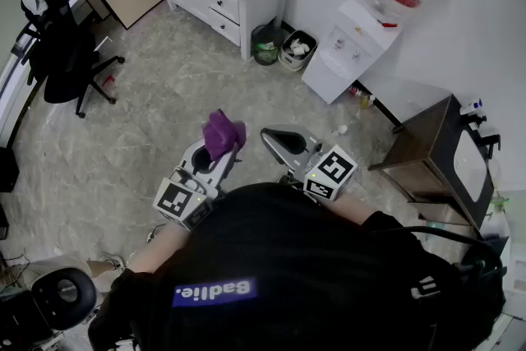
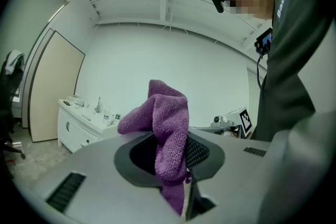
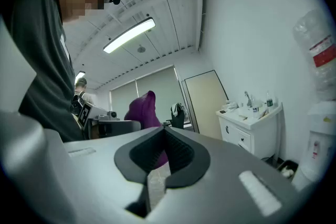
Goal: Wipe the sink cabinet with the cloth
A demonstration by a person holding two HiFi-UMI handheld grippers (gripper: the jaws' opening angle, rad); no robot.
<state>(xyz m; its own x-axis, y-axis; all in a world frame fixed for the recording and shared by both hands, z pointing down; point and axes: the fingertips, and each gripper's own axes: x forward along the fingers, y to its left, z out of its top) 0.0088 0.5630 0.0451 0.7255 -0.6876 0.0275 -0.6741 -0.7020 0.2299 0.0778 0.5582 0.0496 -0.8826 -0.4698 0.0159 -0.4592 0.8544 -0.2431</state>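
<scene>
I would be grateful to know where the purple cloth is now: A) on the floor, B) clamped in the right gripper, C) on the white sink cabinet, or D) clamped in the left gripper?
D: the left gripper pinches the purple cloth between its jaws, while the right gripper is shut on nothing.

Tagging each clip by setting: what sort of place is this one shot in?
Probably an office-type room partly fitted out like a home: a white sink cabinet stands against the wall, a bottled water dispenser is nearby, and a black office chair sits to one side.
</scene>
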